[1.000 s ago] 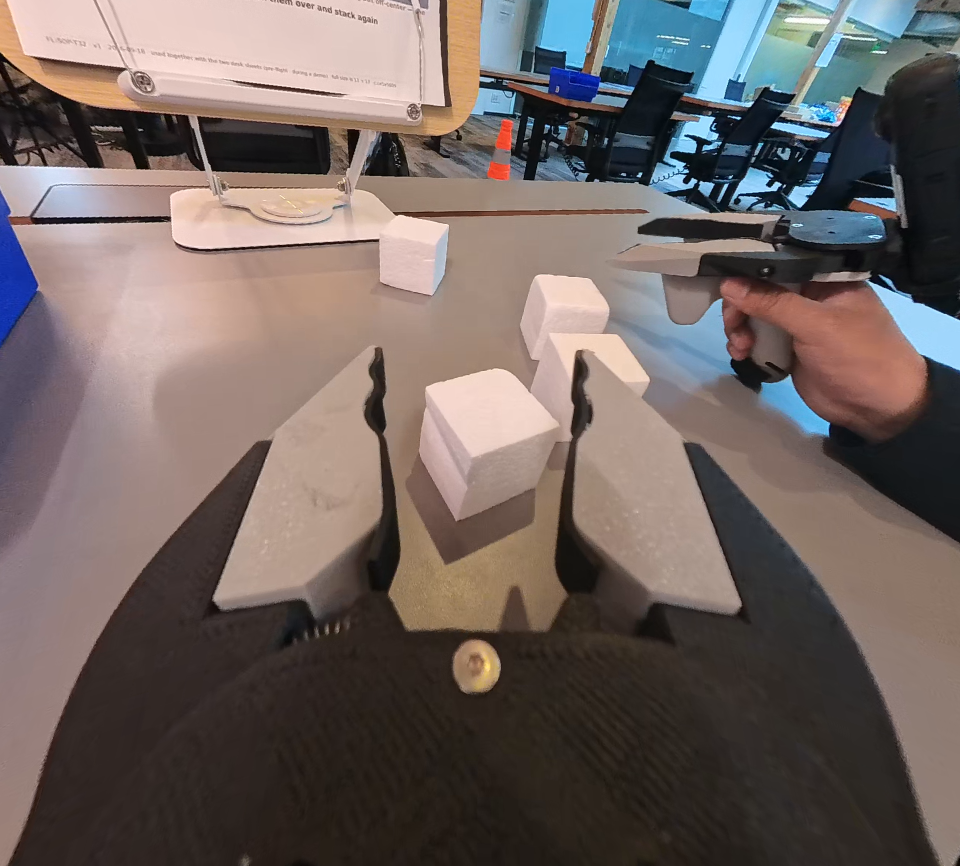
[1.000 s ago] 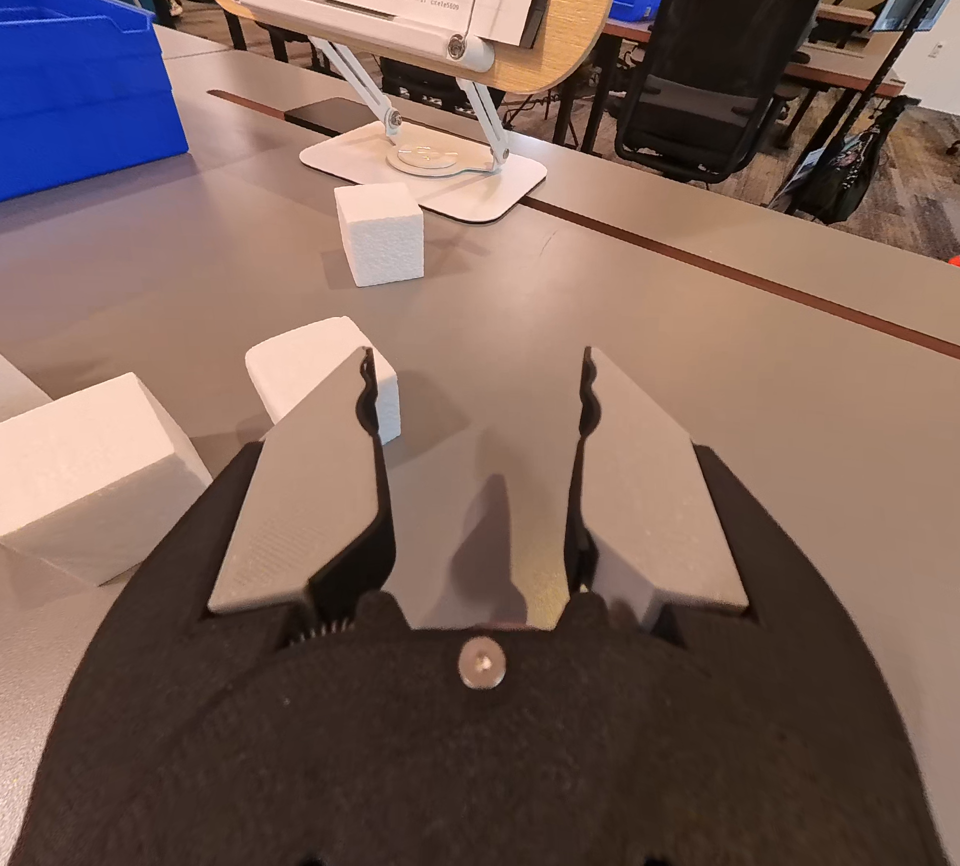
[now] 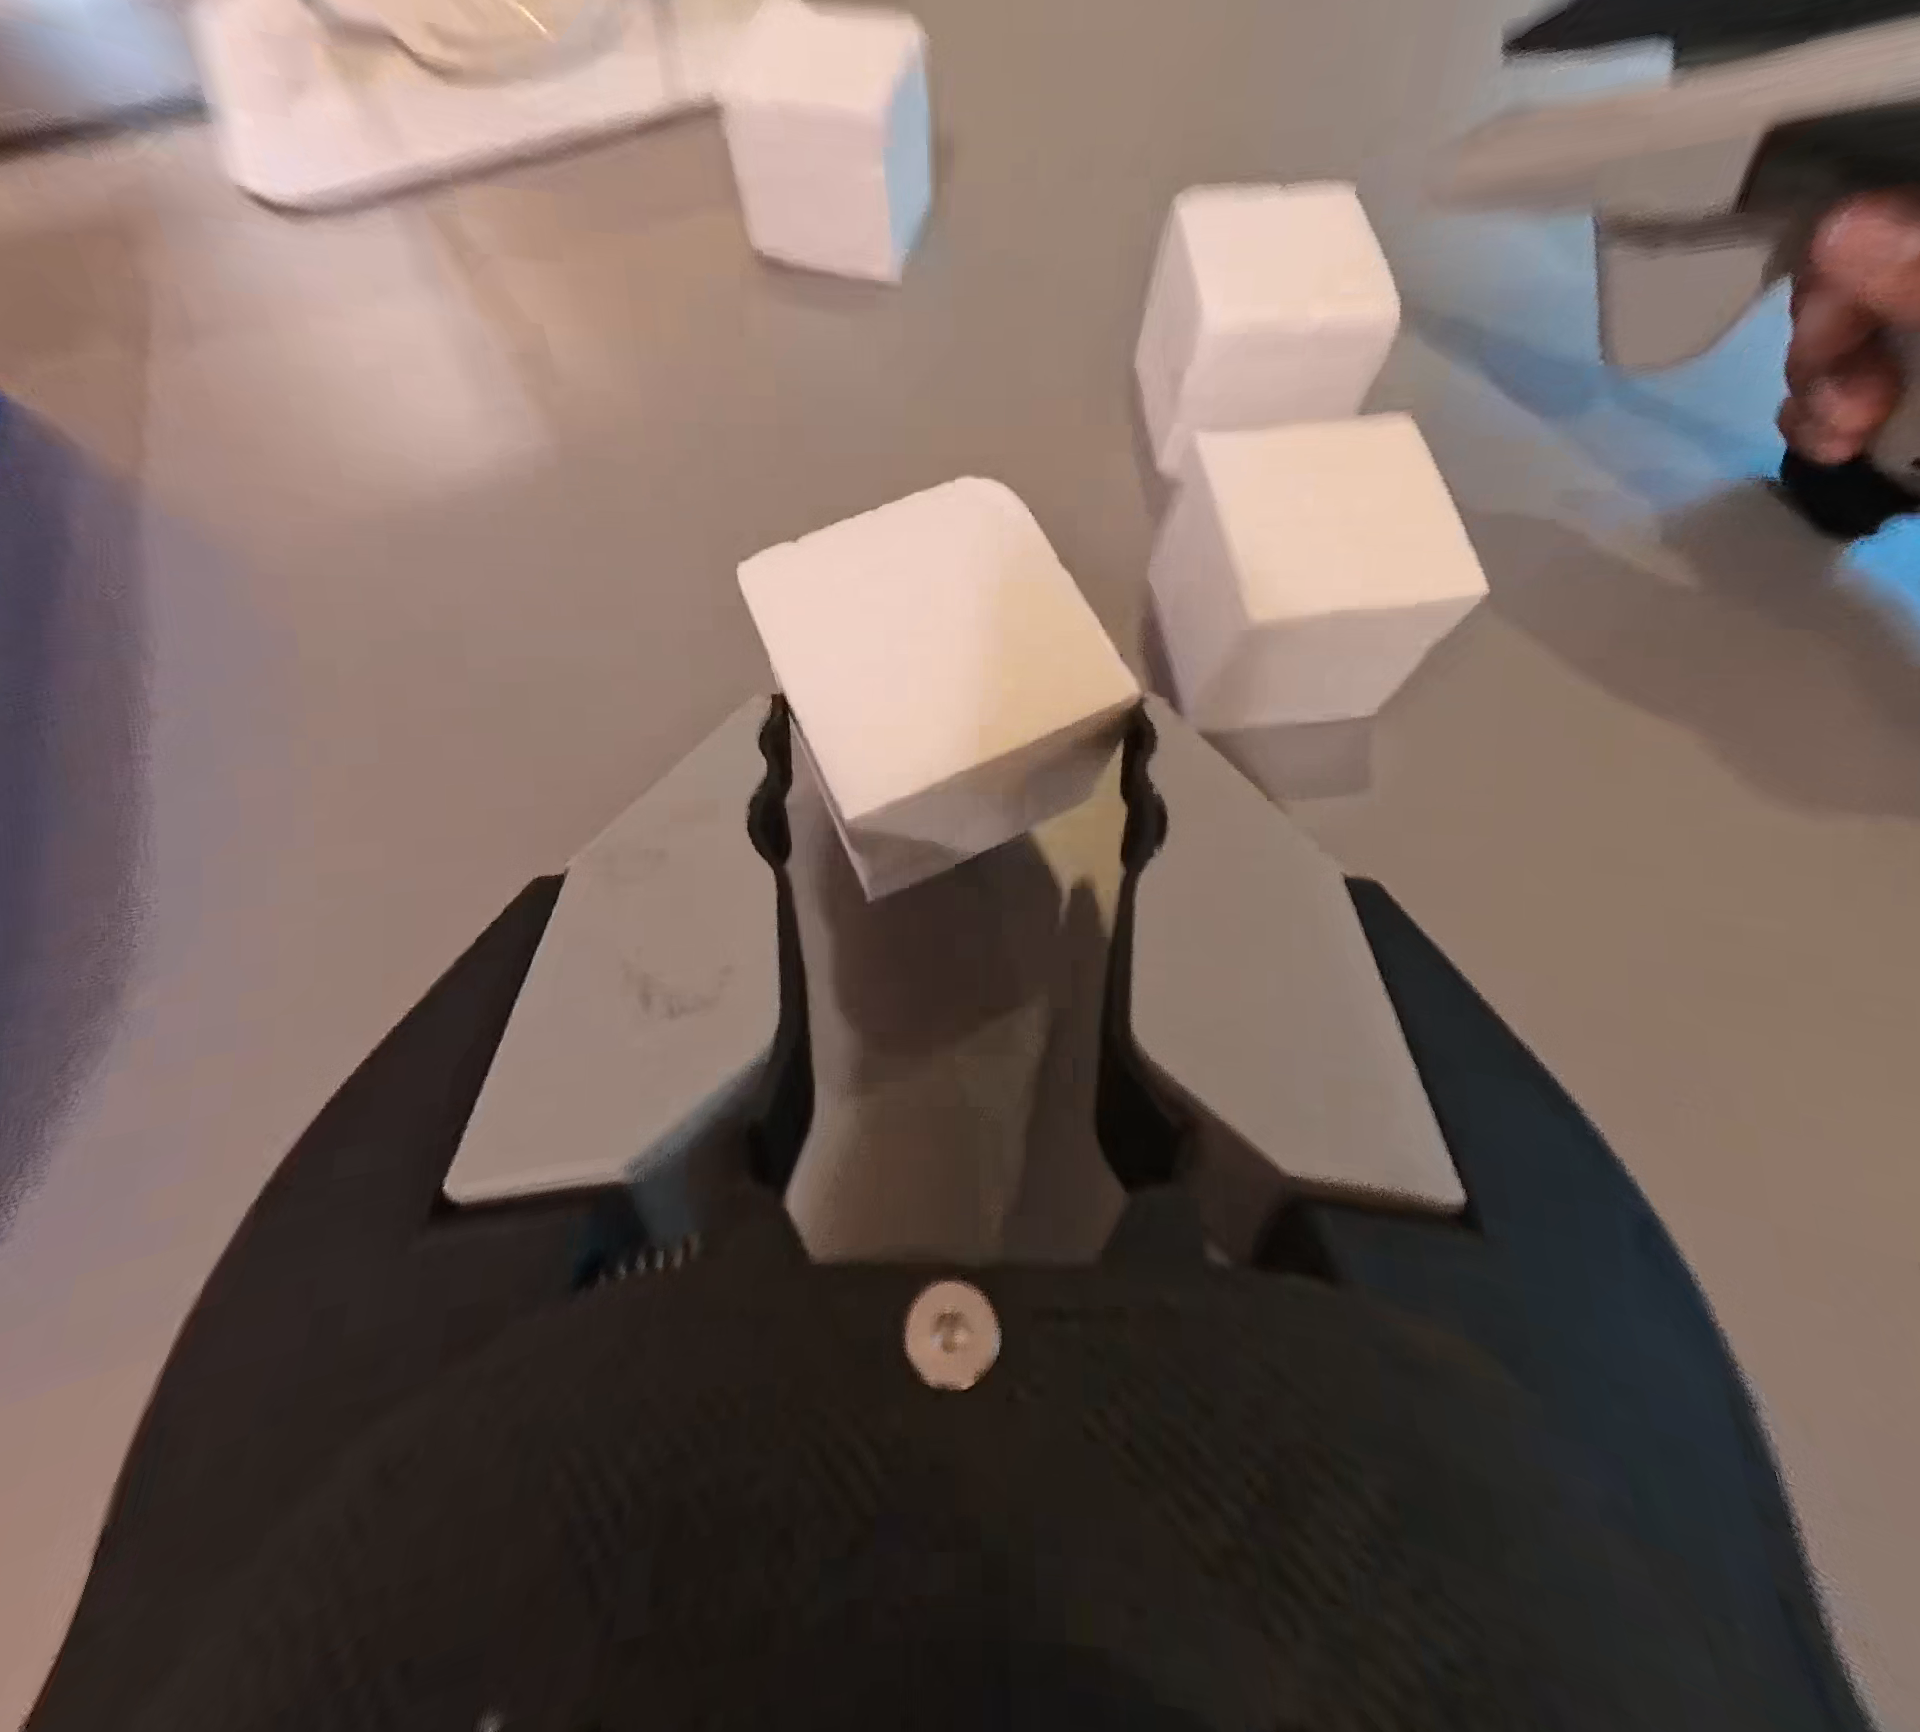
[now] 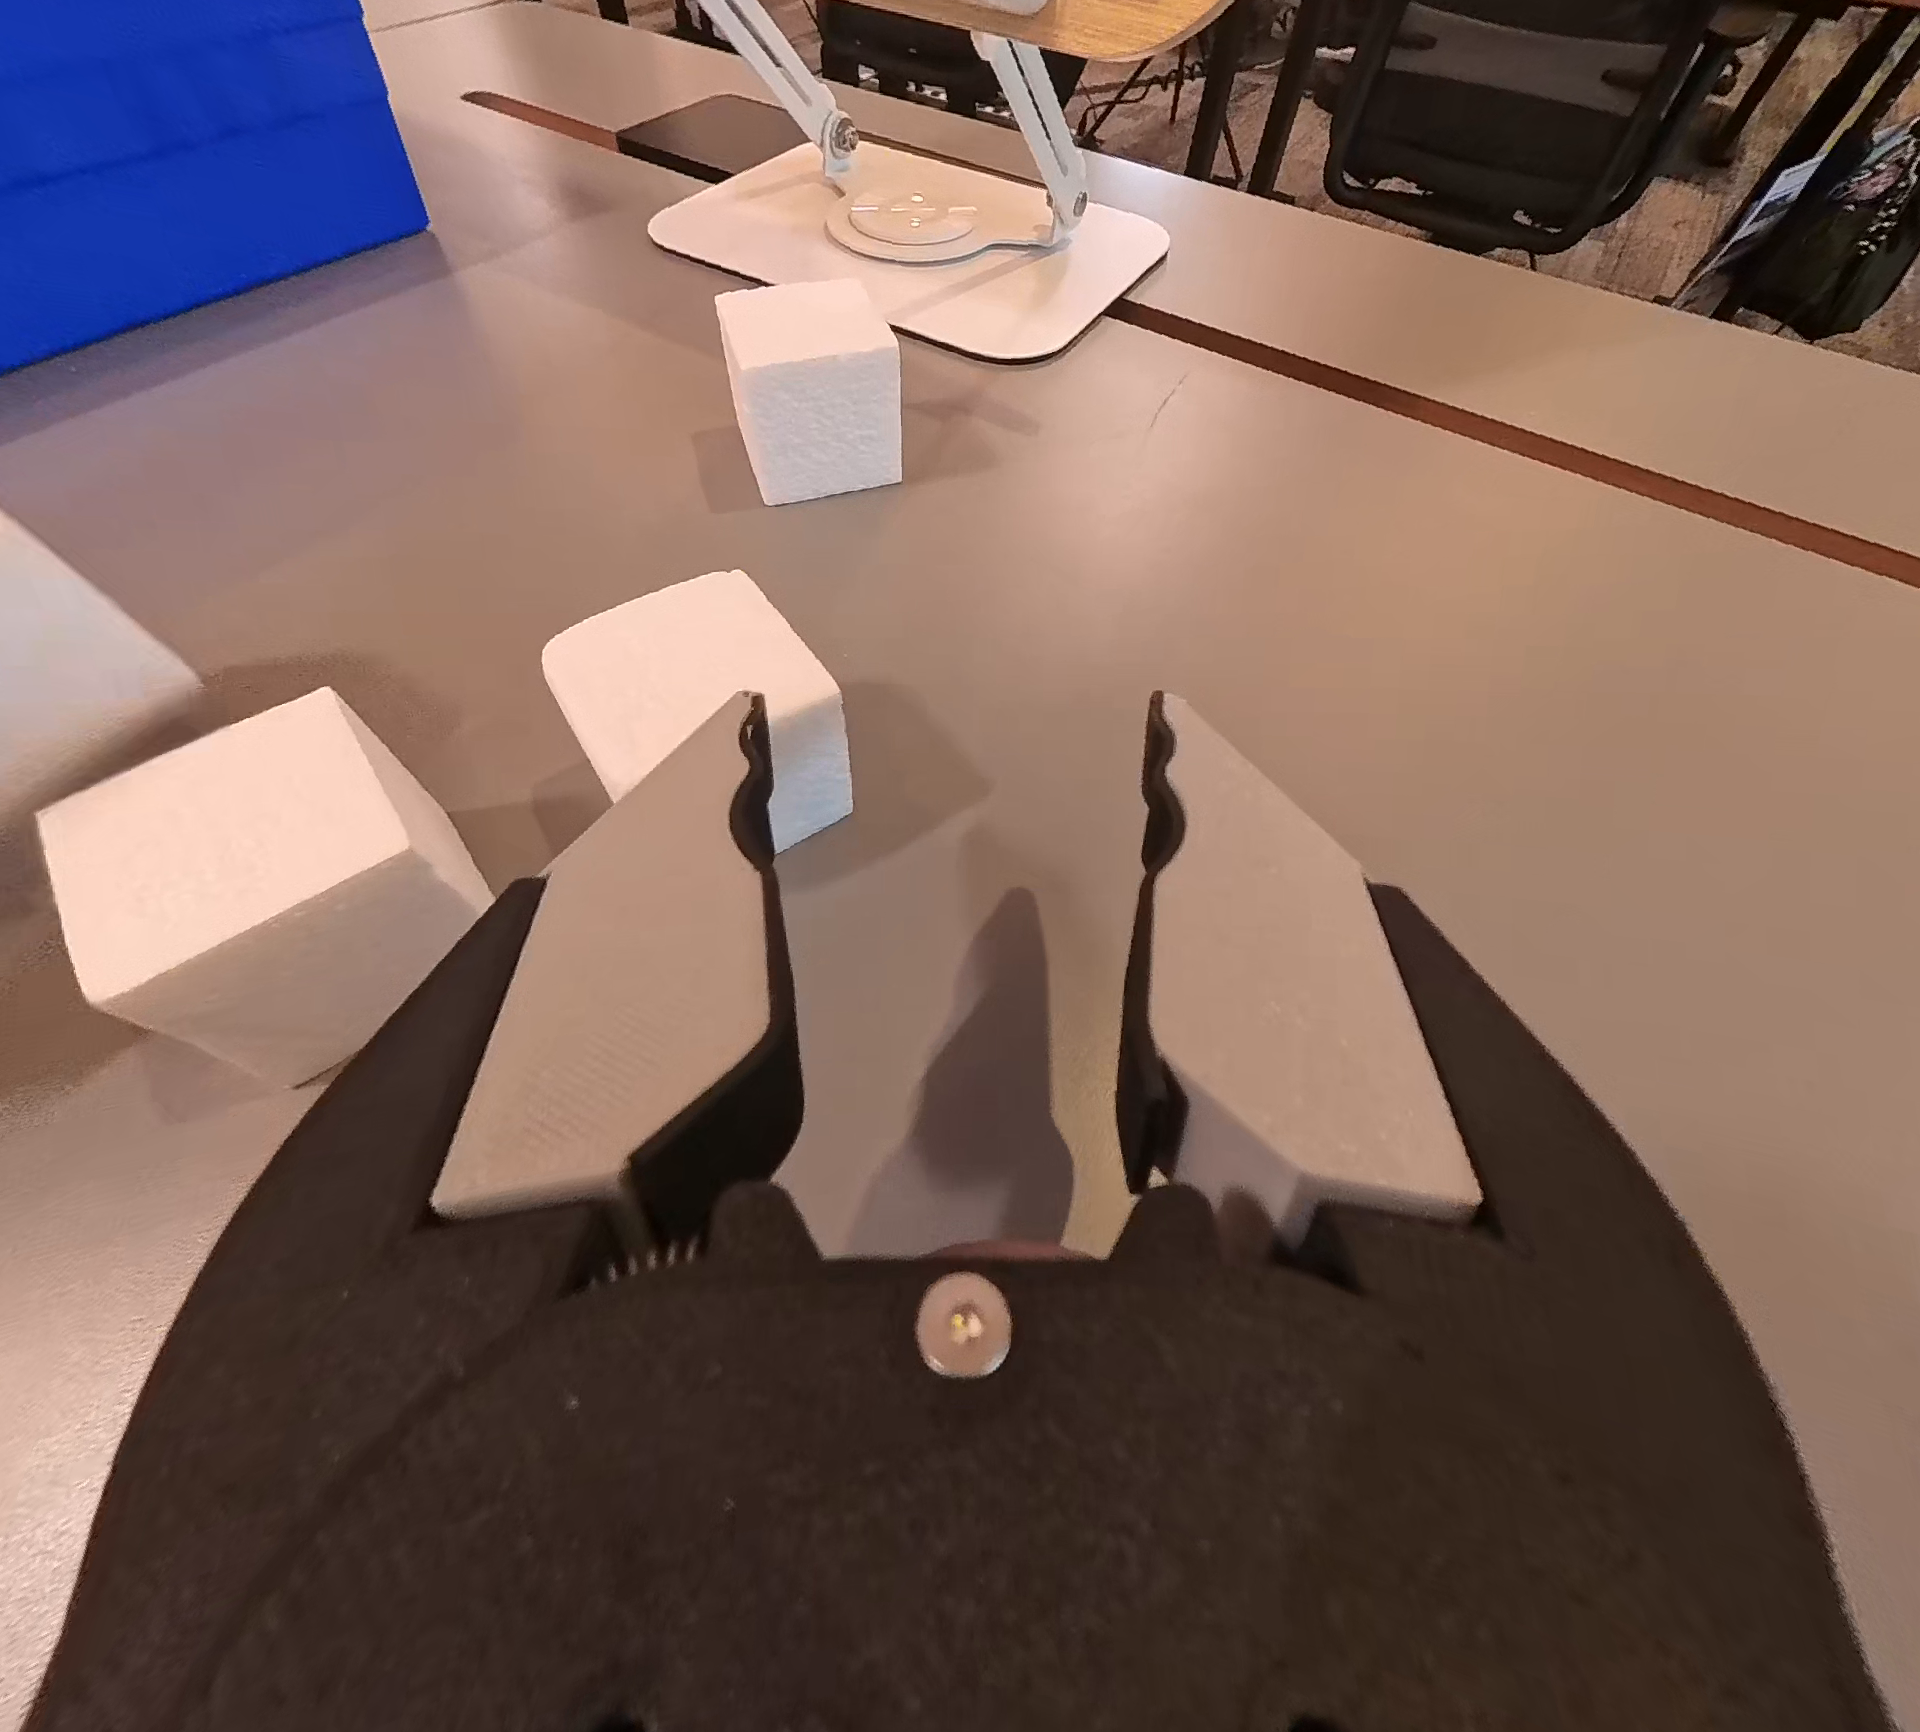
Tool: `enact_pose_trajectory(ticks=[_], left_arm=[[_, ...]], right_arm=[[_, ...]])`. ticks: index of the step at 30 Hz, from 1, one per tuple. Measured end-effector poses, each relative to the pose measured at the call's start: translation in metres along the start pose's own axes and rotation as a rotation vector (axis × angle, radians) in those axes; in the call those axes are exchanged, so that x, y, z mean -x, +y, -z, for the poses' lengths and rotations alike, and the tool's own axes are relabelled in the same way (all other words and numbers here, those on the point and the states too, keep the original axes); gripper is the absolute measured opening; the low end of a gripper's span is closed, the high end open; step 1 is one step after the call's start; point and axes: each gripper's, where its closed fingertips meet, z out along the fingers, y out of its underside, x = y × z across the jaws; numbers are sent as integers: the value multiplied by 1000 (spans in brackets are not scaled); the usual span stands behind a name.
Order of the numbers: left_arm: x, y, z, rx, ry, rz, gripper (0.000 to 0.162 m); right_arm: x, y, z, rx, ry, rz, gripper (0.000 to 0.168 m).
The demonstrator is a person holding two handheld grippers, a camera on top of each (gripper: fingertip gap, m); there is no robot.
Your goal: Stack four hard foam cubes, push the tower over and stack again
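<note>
Several white foam cubes lie on the grey table [image 3: 416, 539]. My left gripper [image 3: 956, 716] is shut on one cube [image 3: 925, 643], held cornerwise between the fingertips with its shadow below; the view is motion-blurred. Two more cubes [image 3: 1262, 311] [image 3: 1309, 560] sit touching just right of it, and another [image 3: 831, 134] stands farther off by the stand. My right gripper [image 4: 954, 706] is open and empty above the table, with cubes to its left [image 4: 696, 685] [image 4: 239, 872] and one ahead [image 4: 810, 383]. It also shows in the left wrist view [image 3: 1662, 113], held by a hand [image 3: 1860, 332].
A white stand base [image 4: 914, 248] carrying a wooden board with a printed sheet is at the back of the table. A blue bin [image 4: 177, 124] stands at the far left. Office chairs and desks are beyond the table's far edge.
My left gripper has shut on the nearest cube, which now sits between its fingertips, and its view has tipped down toward the table. My right gripper has stayed open and hardly moved.
</note>
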Motion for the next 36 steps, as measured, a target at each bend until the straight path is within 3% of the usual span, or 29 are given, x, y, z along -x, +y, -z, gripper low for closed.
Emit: enact_pose_trajectory(ticks=[3,8,12,15,19,22,25,29,34,35,36], left_arm=[[47,-44,39,-118,-117,-13,63],[159,-103,101,-147,-311,28,63],[236,-102,95,-37,-309,163,64],[260,-82,88,53,-315,274,73],[215,-103,93,-68,-238,193,75],[166,-109,86,-69,-198,102,85],[68,-107,64,-67,54,24,84],[-41,-75,20,21,255,-31,84],[-83,-29,-37,161,204,-98,92],[-84,-19,-45,197,185,-119,84],[-80,-11,-52,233,155,-147,62]], right_arm=[[1,0,0,3,-7,1,70],[5,0,-1,5,-15,14,70],[5,0,-1,4,-15,16,70],[5,-1,0,1,-15,12,70],[4,-1,-1,-2,-19,5,70],[5,0,-1,5,-18,14,69],[5,-3,1,-10,-13,15,69],[0,-5,3,-20,-6,-4,69],[-7,-9,9,-45,-4,-38,69],[-8,-10,10,-47,-3,-38,69],[-9,-10,11,-49,-2,-40,69]])
